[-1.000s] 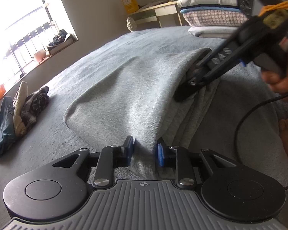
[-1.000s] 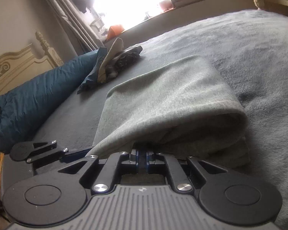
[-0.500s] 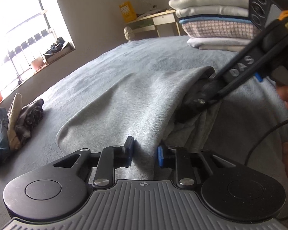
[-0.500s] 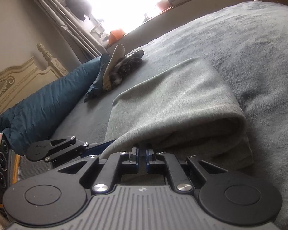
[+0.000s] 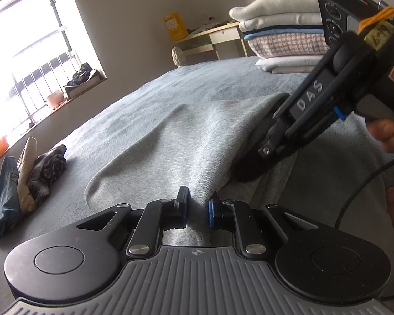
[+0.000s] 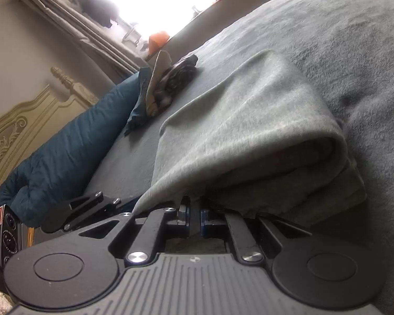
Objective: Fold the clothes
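On the grey bed cover (image 5: 170, 99) lies the light-grey garment (image 5: 176, 136), folded over w/ its near edge lifted. Left gripper (image 5: 197, 207) has just been closing, its jaws now pinching a bunch of that edge; right gripper (image 6: 194, 216) is nipped tight on the hem too, fabric draped over its fingers. Stack of folded clothes (image 5: 283, 34) sits well apart at the far end.
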